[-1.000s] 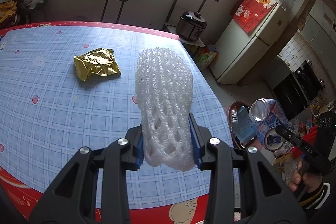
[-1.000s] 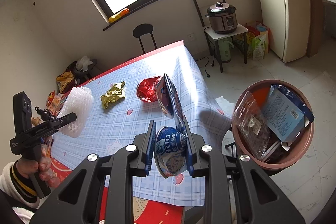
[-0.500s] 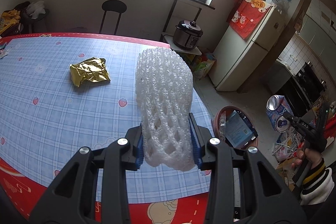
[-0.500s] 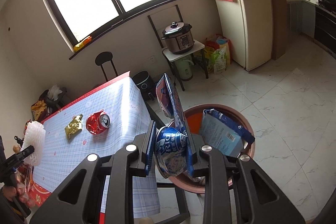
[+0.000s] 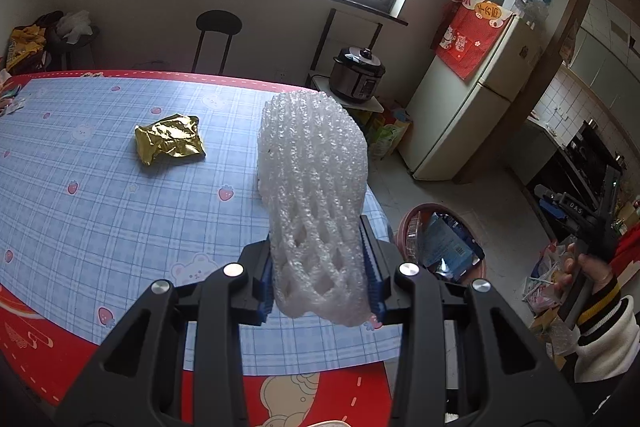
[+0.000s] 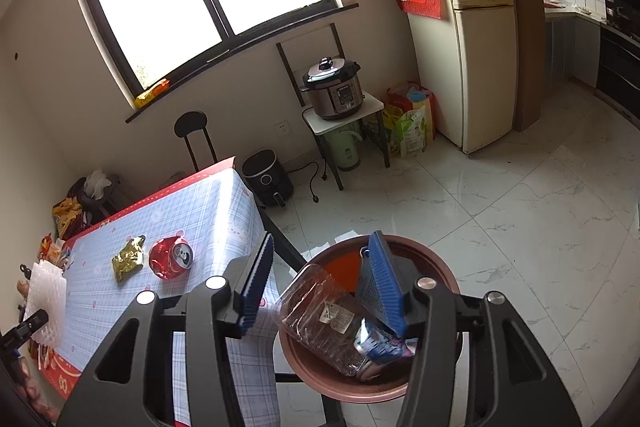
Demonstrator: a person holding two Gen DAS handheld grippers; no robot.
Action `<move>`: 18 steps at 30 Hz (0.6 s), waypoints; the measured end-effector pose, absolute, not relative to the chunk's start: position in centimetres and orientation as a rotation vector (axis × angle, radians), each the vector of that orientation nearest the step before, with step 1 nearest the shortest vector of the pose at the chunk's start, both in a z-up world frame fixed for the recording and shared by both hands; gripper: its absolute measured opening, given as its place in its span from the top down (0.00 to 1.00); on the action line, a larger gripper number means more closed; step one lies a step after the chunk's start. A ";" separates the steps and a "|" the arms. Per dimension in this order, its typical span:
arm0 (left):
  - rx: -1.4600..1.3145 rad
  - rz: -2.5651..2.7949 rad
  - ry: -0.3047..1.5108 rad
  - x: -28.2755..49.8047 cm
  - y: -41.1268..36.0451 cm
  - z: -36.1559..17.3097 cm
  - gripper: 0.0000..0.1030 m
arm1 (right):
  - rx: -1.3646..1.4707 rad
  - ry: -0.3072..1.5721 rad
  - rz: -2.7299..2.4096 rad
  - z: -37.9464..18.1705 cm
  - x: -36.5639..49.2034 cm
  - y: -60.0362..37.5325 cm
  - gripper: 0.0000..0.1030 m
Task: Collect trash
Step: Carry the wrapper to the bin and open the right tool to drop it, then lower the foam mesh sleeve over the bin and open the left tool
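Left wrist: my left gripper (image 5: 320, 267) pinches the foam net (image 5: 314, 195) above the table (image 5: 100, 211); a soft squeeze could slip. Right wrist: my right gripper (image 6: 320, 283) is opening, nothing between the jaws, over the bin (image 6: 436, 263); the crushed can (image 6: 171, 258) and gold wrapper (image 6: 129, 258) wait on the table.

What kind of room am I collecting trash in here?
Most likely a home kitchen-dining room: a fridge, a pressure cooker on a side stand, and a table with a checked cloth.
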State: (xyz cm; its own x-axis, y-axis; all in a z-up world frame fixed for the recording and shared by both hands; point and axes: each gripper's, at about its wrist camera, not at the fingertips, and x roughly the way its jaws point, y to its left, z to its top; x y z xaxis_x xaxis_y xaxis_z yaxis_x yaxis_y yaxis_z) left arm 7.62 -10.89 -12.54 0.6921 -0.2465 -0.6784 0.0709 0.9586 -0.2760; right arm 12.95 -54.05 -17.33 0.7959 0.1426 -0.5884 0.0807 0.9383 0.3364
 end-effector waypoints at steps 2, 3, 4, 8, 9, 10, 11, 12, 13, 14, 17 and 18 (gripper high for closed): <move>-0.217 -0.205 0.785 7.9 -11.5 -12.2 0.63 | 0.349 0.638 0.012 -16.8 12.0 -54.2 0.24; -0.208 -0.219 0.783 8.1 -12.0 -12.1 0.63 | 0.344 0.634 -0.002 -16.5 11.5 -54.3 0.14; -0.198 -0.233 0.783 8.3 -12.6 -11.9 0.63 | 0.340 0.632 -0.014 -16.3 11.0 -54.4 0.10; -0.158 -0.312 0.784 9.4 -15.5 -11.6 0.62 | 0.322 0.639 -0.060 -15.6 8.9 -55.2 0.05; -0.151 -0.337 0.786 9.8 -16.4 -11.5 0.62 | 0.315 0.640 -0.071 -15.5 8.3 -55.3 0.05; -0.143 -0.362 0.788 10.1 -17.3 -11.5 0.62 | 0.310 0.642 -0.080 -15.4 7.7 -55.5 0.05; -0.136 -0.390 0.790 10.6 -18.4 -11.5 0.62 | 0.305 0.643 -0.090 -15.3 7.1 -55.8 0.05; -0.129 -0.417 0.793 11.0 -19.4 -11.5 0.62 | 0.302 0.646 -0.101 -15.3 6.6 -55.9 0.05; -0.121 -0.444 0.796 11.5 -20.7 -11.6 0.62 | 0.299 0.649 -0.113 -15.3 6.0 -56.2 0.05; -0.116 -0.470 0.801 12.0 -21.9 -11.7 0.62 | 0.297 0.654 -0.124 -15.4 5.5 -56.5 0.05; -0.104 -0.541 0.812 13.5 -25.7 -12.0 0.62 | 0.290 0.667 -0.162 -15.6 3.5 -57.4 0.05; -0.099 -0.564 0.815 13.9 -27.0 -12.1 0.62 | 0.288 0.672 -0.178 -15.7 2.9 -57.8 0.05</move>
State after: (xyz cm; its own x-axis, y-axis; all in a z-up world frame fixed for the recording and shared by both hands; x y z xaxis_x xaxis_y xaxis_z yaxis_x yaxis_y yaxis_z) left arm 13.89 -26.97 -12.11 0.5483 -0.5124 -0.6609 0.4379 0.8492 -0.2952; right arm 2.85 -57.76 -15.71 0.7694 -0.0690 -0.6350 0.2538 0.9453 0.2048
